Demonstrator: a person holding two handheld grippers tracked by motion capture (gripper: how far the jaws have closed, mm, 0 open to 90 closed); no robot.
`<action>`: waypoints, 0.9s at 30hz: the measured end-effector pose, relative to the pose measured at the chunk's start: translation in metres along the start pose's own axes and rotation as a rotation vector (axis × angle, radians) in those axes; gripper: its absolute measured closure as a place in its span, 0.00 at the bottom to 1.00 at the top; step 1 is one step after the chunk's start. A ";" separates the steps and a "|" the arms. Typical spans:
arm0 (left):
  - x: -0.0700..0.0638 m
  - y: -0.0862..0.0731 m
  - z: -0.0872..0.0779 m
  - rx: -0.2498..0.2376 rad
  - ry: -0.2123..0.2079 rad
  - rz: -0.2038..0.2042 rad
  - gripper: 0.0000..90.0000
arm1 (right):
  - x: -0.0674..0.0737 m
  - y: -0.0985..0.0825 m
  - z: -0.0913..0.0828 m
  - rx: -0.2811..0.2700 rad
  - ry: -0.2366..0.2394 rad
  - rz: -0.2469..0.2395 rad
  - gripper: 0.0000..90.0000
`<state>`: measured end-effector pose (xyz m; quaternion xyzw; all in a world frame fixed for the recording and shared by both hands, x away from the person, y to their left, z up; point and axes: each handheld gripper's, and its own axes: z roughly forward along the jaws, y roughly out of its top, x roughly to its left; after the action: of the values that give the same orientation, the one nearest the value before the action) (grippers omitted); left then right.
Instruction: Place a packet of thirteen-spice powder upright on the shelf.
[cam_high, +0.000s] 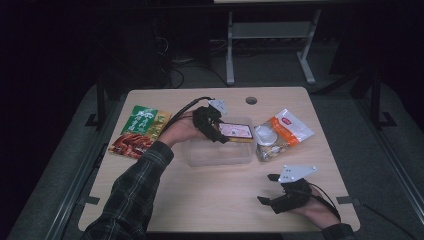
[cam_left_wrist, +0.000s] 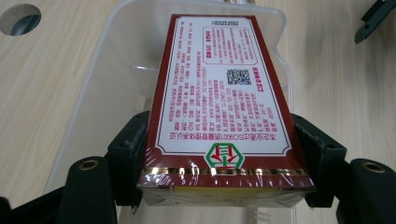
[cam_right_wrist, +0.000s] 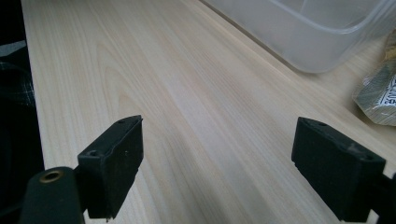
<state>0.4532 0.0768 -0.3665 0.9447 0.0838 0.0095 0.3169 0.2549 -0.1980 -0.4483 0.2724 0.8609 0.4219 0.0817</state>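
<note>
- High view: the left gripper (cam_high: 216, 126) is out over the clear plastic tub (cam_high: 220, 157) in the middle of the counter (cam_high: 210, 205), and it's got a red-and-white box (cam_high: 235, 131) clamped in its jaws. The box sits level above the far part of the tub, label side up.
- Same view, stuff around it: a green and red snack pouch (cam_high: 138, 131) lies flat on the left of the counter, well apart from the tub. An orange and white bag (cam_high: 287, 127) sits just beside the tub's right end, with a small round clear packet (cam_high: 266, 136) against it.
- The right gripper (cam_high: 272, 192) is parked near the front right corner of the counter, low, with nothing around it.
- Left gripper view: the box (cam_left_wrist: 219, 107) runs straight out from the camera, wrapped in shiny film, gold strip along the near edge, QR code on the white label. Both black jaws press its long sides, so a solid grip. The tub (cam_left_wrist: 116, 56) is right underneath.
- Right gripper view: the right gripper (cam_right_wrist: 217, 163) has its jaws spread wide with just bare counter (cam_right_wrist: 154, 79) between them, gripping nothing. A corner of the tub (cam_right_wrist: 303, 32) shows top right, a bit of packet (cam_right_wrist: 378, 88) beside it.
</note>
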 end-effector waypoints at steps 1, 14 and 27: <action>0.000 0.000 0.000 -0.001 0.000 -0.002 0.35 | 0.000 0.000 0.000 0.001 0.000 -0.001 0.18; 0.002 0.003 -0.001 -0.012 0.012 -0.015 0.35 | -0.002 -0.001 0.000 0.002 -0.004 -0.004 0.18; 0.003 0.014 -0.001 0.003 0.022 0.008 0.34 | -0.002 -0.001 -0.001 0.002 -0.004 -0.005 0.18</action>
<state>0.4584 0.0670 -0.3574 0.9454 0.0833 0.0210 0.3144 0.2556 -0.1999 -0.4486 0.2710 0.8620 0.4200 0.0843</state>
